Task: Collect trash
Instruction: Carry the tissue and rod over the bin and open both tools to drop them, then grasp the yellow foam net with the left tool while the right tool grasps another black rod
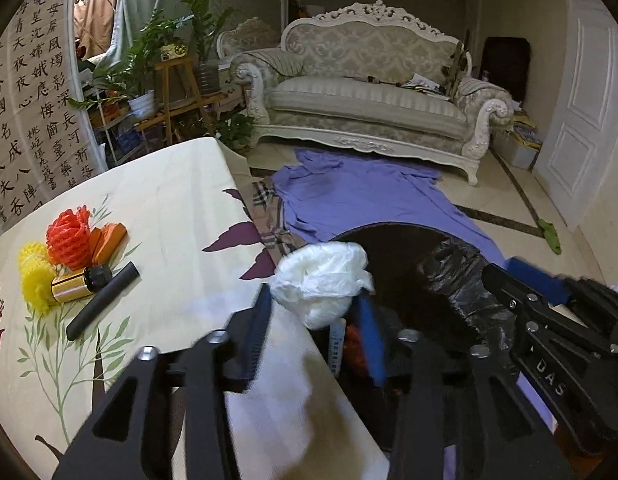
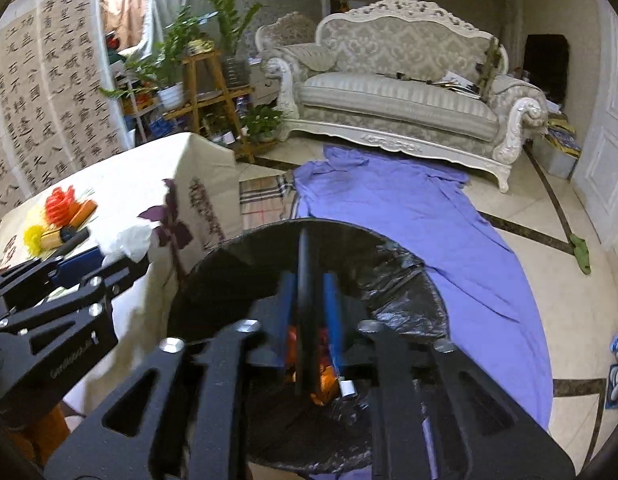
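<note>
My left gripper (image 1: 315, 300) is shut on a crumpled white plastic wad (image 1: 321, 282) at the table's right edge, beside the bin. My right gripper (image 2: 309, 280) is shut on a black stick (image 2: 305, 300) held upright over the bin (image 2: 405, 280), which is lined with a black bag and holds orange trash (image 2: 325, 380). On the table (image 1: 169, 208) lie a red foam net (image 1: 69, 236), a yellow foam net (image 1: 35, 276), an orange box (image 1: 109, 240), a gold tube with a black cap (image 1: 79, 284) and a black stick (image 1: 103, 300). The right gripper also shows in the left wrist view (image 1: 541, 284).
A purple sheet (image 1: 369, 196) and a plaid cloth (image 1: 269, 216) cover the floor in front of a white sofa (image 1: 369, 96). Plants on wooden stands (image 1: 177, 80) are behind the table. A green rag (image 1: 549, 236) lies on the floor at right.
</note>
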The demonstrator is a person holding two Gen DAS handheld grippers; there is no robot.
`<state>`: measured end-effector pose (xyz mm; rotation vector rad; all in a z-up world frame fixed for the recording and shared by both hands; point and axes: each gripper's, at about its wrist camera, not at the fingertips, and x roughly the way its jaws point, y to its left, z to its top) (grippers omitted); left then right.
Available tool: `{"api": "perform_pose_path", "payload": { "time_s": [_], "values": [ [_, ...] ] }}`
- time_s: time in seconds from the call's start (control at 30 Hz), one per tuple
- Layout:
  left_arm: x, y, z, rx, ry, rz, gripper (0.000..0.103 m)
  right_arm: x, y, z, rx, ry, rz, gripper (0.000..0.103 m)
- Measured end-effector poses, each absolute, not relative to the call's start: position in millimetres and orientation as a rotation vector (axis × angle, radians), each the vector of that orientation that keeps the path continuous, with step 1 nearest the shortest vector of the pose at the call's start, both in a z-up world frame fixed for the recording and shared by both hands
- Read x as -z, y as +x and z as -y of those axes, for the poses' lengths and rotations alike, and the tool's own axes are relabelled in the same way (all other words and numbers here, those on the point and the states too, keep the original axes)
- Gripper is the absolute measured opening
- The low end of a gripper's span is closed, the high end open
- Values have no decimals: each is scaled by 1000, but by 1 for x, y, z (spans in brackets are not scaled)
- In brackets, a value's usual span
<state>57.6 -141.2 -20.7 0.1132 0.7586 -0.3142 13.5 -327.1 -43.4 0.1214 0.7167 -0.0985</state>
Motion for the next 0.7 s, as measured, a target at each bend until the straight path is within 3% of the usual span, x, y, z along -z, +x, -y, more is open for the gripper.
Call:
{"api": "perform_pose_path", "payload": {
  "time_s": [0.1, 0.2, 0.3, 0.7],
  "values": [
    [23, 59, 139, 306, 103, -766, 64, 46, 14, 334, 109, 148, -723, 38],
    [25, 59, 137, 296, 98, -771, 69, 48, 13, 338, 121, 155, -726, 40],
    [24, 59, 132, 277, 92, -771, 74, 48, 12, 338, 127, 159, -726, 52],
    [13, 53, 67, 137, 47, -751, 76, 36, 21, 293, 28, 142, -729, 57]
  ]
}}
